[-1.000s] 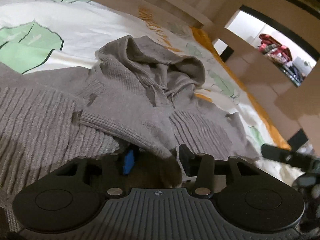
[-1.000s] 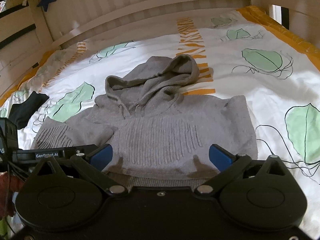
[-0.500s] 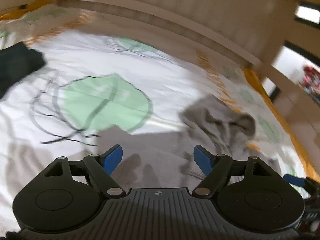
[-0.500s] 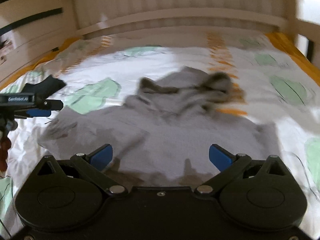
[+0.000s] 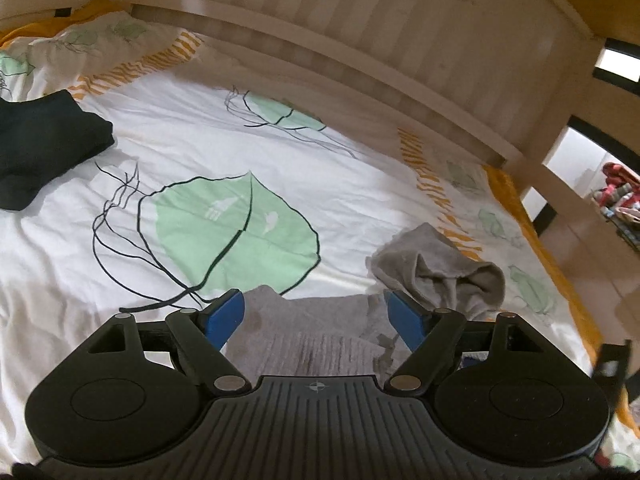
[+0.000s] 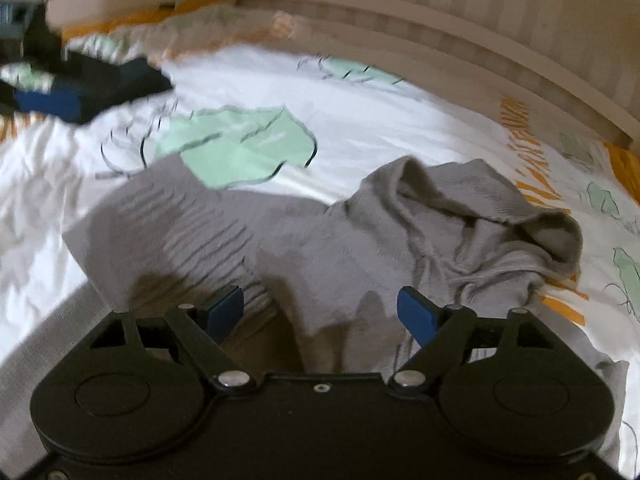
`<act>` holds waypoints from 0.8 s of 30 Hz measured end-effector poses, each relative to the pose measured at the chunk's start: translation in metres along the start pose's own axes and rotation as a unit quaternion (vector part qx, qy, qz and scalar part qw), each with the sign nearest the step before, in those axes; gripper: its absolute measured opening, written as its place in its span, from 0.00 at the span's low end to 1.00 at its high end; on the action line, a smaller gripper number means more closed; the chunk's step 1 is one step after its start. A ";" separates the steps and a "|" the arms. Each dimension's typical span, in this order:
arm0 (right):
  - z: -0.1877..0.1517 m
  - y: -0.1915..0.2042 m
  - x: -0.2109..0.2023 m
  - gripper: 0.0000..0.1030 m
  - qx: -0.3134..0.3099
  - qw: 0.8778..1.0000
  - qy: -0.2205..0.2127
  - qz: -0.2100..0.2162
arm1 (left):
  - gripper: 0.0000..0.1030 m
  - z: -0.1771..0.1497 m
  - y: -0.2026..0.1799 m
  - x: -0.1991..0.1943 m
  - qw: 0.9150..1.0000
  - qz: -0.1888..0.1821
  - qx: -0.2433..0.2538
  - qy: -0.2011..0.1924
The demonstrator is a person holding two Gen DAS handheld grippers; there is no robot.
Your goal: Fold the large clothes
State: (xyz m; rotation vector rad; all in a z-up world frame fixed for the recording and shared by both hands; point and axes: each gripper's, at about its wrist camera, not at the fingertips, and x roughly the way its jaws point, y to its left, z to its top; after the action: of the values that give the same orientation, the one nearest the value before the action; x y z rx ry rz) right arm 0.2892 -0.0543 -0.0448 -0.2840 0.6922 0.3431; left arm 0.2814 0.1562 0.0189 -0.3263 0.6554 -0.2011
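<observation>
Right tongs (image 6: 320, 314) hang over the grey hoodie (image 6: 320, 248) on the bed (image 6: 400, 136). Their jaws are closing with nothing pinched; cloth lies just below them. The hoodie's long axis runs left to right, sleeve far left, hood (image 6: 500, 216) far right. Left tongs (image 5: 316, 314) are spread and empty at its edge, so the right looks nearer.

Open sheet (image 5: 360, 184) btwn hoodie (image 6: 360, 240) and headboard (image 5: 360, 52), nothing lying there, free to pass. Far-left corner of bed blocked by dark garment (image 5: 44, 140). Hood (image 5: 452, 276) bunched up nr right edge of bed, a raised lump. Bed post (image 5: 548, 140) stands at far-right corner; headboard walls off whole far edge.
</observation>
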 end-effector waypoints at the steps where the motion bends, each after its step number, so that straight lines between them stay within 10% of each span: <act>1: -0.001 0.003 0.004 0.71 -0.010 1.000 0.010 -0.004 | 0.76 -0.001 -0.001 0.000 1.000 -0.002 0.004 0.002; 3: 0.000 0.004 0.011 0.17 -0.017 0.999 0.028 -0.008 | 0.76 -0.002 -0.006 -0.001 1.000 -0.005 0.016 0.003; 4: 0.001 0.000 0.011 0.11 -0.004 1.000 0.028 -0.003 | 0.76 -0.003 -0.009 -0.003 1.000 -0.008 0.024 0.002; 10: 0.036 -0.063 -0.028 0.12 0.138 0.989 -0.025 0.055 | 0.76 -0.018 -0.047 -0.005 0.989 -0.113 0.089 0.028; 15: 0.067 -0.102 -0.050 0.12 0.181 0.979 -0.049 0.082 | 0.76 -0.056 -0.095 0.006 0.954 -0.205 0.193 0.101; 18: 0.077 -0.110 -0.056 0.12 0.182 0.978 -0.056 0.086 | 0.76 -0.080 -0.112 0.019 0.949 -0.196 0.221 0.110; 24: 0.079 -0.113 -0.057 0.12 0.181 0.976 -0.062 0.101 | 0.76 -0.104 -0.123 0.060 0.967 -0.096 0.232 0.041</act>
State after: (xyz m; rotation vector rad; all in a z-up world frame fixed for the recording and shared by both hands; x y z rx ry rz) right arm 0.3382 -0.1404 0.0671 0.1559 0.6478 0.4174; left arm 0.2527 0.0008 -0.0480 0.0714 0.6376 -0.5447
